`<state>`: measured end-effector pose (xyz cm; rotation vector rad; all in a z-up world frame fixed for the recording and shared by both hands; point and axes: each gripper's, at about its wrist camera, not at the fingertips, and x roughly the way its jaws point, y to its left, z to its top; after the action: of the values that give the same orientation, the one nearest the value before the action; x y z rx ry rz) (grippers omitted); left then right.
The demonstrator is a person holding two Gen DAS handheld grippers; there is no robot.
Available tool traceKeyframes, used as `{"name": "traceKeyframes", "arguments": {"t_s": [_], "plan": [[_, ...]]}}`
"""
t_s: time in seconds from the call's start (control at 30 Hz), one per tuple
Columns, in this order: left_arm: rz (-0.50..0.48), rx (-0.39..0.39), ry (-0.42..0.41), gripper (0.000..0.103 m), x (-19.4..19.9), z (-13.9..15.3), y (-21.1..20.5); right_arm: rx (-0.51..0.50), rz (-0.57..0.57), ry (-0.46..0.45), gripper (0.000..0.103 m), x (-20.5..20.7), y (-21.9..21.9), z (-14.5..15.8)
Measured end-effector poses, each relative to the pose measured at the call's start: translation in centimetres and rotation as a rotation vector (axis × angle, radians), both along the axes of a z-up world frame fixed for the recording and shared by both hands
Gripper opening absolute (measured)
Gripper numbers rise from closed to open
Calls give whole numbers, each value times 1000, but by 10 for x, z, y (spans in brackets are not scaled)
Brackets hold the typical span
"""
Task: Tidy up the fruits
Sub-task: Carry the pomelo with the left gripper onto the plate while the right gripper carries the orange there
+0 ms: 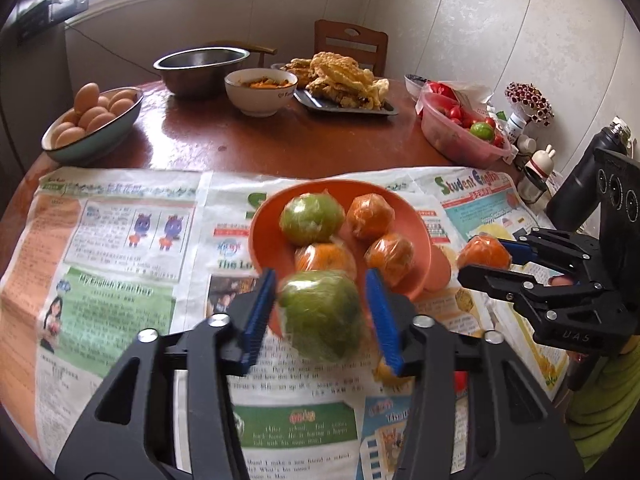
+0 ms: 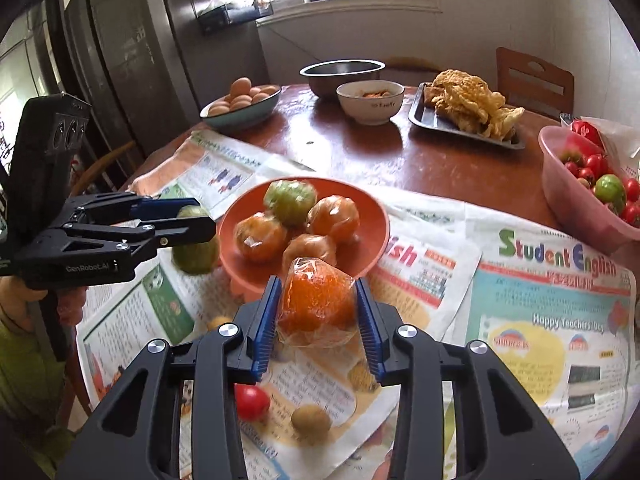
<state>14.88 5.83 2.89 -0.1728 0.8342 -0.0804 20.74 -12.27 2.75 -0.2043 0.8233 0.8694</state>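
Fruits, left wrist view: a wrapped green fruit (image 1: 322, 316) sits clamped between the left gripper (image 1: 324, 312) fingers, just near of the orange bowl (image 1: 264, 236).
Bowl contents: one green, three orange wrapped fruits.
Right wrist view: right gripper (image 2: 318, 312) fingers grasp a wrapped orange (image 2: 316, 304) — above the newspaper-covered bench (image 2: 552, 344).

Left gripper (image 1: 320, 304) jaws clamp a wrapped green fruit (image 1: 322, 316) above newspaper (image 1: 120, 248). Behind: orange plate (image 1: 268, 248) with four wrapped fruits. At right, right gripper (image 1: 492, 258) grips an orange fruit (image 1: 482, 252).
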Motion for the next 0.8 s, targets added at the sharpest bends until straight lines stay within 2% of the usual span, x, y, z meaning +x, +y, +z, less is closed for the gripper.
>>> {"name": "traceKeyframes", "arguments": {"t_s": [0.1,0.3,0.8], "plan": [[6,-5,16,32,14,-5,3,11,-4,8,36,9,5,0],[16,-40,25,32,23,-18,9,27,-1,17,36,13,11,-2],[18,18,-26,30,30,-22,-3,57,7,27,36,21,18,0]]}}
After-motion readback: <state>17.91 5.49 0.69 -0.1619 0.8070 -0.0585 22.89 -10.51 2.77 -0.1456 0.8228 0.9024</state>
